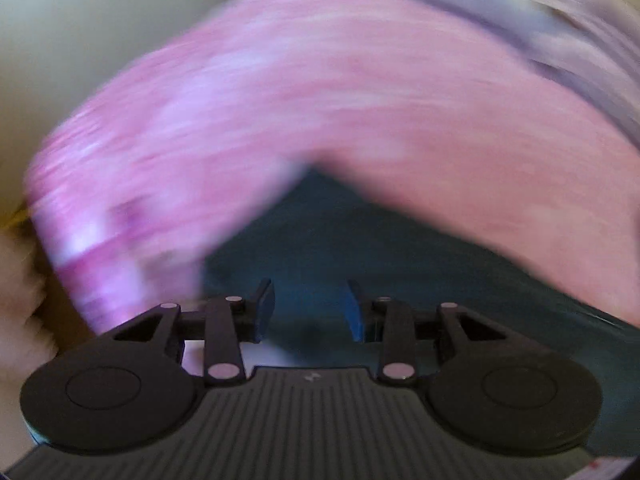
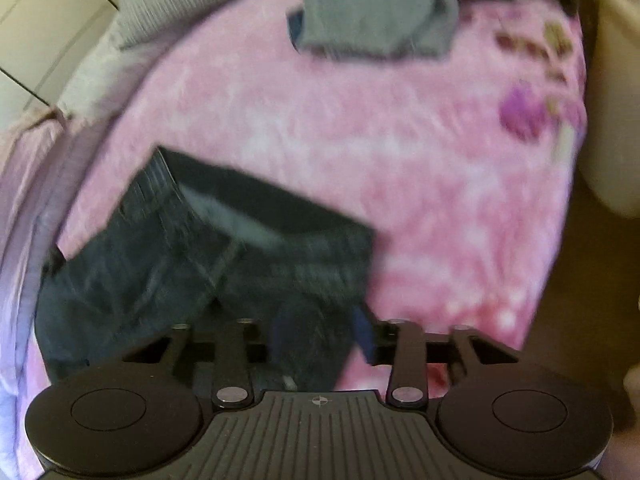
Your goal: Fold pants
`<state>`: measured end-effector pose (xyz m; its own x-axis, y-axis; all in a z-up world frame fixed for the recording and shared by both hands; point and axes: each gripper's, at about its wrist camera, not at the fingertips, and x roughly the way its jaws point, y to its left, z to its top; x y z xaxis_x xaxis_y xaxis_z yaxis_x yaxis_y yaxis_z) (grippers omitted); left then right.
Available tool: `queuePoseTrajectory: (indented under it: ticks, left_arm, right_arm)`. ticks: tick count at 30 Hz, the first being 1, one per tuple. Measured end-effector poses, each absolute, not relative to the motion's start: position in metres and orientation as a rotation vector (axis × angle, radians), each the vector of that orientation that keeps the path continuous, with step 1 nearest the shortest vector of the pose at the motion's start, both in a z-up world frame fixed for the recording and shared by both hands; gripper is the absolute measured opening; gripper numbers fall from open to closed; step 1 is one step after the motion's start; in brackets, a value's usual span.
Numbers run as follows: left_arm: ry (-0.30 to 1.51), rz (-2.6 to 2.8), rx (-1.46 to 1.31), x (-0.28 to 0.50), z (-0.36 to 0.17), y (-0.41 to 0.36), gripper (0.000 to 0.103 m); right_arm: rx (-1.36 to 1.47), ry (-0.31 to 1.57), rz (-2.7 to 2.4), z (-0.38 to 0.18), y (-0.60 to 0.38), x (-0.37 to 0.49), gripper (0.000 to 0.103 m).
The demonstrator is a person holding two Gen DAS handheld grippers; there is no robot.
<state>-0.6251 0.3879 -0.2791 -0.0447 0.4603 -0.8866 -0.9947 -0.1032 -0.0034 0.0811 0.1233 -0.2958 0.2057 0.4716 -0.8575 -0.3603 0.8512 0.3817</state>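
1. Covering the whole work surface, a pink blanket (image 2: 420,152) runs ahead of both grippers; a grey garment (image 2: 376,12) lies at its far end, well ahead of the right gripper.
2. Dark pants (image 2: 192,252) lie flat on the blanket just ahead of the right gripper (image 2: 316,340), waistband on the far side, one fold of cloth running back between its fingers.
3. That fold sits between the right jaws, which stand partly apart; blur hides whether the pads press on it, so I cannot tell if it is gripped.
4. In the left wrist view, the left gripper (image 1: 310,308) is released: blue pads (image 1: 354,312) apart with nothing between them, dark cloth below and ahead.
5. Judged from this, the fold is mid-way: one hand has let go, the other is at the near edge of the pants.
6. Next likely calls for the left gripper to find a fresh edge, pinch it cleanly, and carry it across without dragging the layer beneath.
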Motion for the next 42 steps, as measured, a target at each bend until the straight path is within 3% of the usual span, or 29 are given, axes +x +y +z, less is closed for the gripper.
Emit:
queuePoseTrajectory:
  ticks: [5,11,12,13,14,15,20,24,26,28,29,31,33,38,42]
  left_arm:
    - [0.753,0.921,-0.894,-0.430,-0.313,0.441,0.036]
    - [0.795,0.607,-0.940,-0.252,-0.368,0.471,0.050]
    - [0.836,0.633,-0.936,-0.237,-0.378,0.476,0.047]
    - [0.836,0.661,-0.927,-0.229,-0.380,0.477,0.036]
    - [0.816,0.669,-0.906,-0.226,-0.377,0.479,0.013]
    - [0.814,0.654,-0.883,-0.224,-0.372,0.481,0.000]
    - [0.825,0.732,-0.579,-0.261,-0.302,0.505,0.000]
    - [0.935,0.935,-0.319,-0.325,-0.234,0.562,0.001]
    - [1.026,1.039,-0.179,-0.352,-0.216,0.596,0.010]
    - [1.065,1.112,-0.118,-0.381,-0.206,0.629,0.030]
    - [1.066,1.150,-0.125,-0.397,-0.204,0.642,0.033]
    - [1.044,1.229,-0.216,-0.433,-0.206,0.660,0.044]
    - [0.985,1.301,-0.360,-0.464,-0.217,0.662,0.048]
    - [0.748,1.339,-0.866,-0.541,-0.271,0.648,0.049]
    - [0.568,1.324,-1.086,-0.552,-0.303,0.671,0.049]
  right_arm:
    - [-0.011,1.184,0.690,-0.304,0.178,0.074,0.047]
    - [-0.091,1.211,0.703,-0.327,0.201,0.056,0.047]
    - [-0.085,1.213,0.699,-0.331,0.198,0.056,0.047]
    - [-0.079,1.217,0.693,-0.334,0.196,0.057,0.047]
    - [-0.073,1.222,0.684,-0.336,0.193,0.058,0.047]
    - [-0.066,1.230,0.674,-0.338,0.190,0.060,0.047]
    - [-0.068,1.259,0.649,-0.340,0.191,0.068,0.047]
    - [-0.119,1.256,0.640,-0.340,0.200,0.065,0.047]
    - [-0.139,1.252,0.634,-0.341,0.203,0.063,0.048]
    - [-0.153,1.248,0.626,-0.341,0.206,0.061,0.048]
    - [-0.162,1.247,0.621,-0.341,0.208,0.060,0.048]
    - [-0.176,1.245,0.612,-0.340,0.211,0.059,0.048]
    - [-0.189,1.244,0.603,-0.340,0.213,0.058,0.048]
    - [-0.205,1.235,0.564,-0.341,0.219,0.055,0.049]
    - [-0.246,1.211,0.535,-0.344,0.227,0.049,0.050]
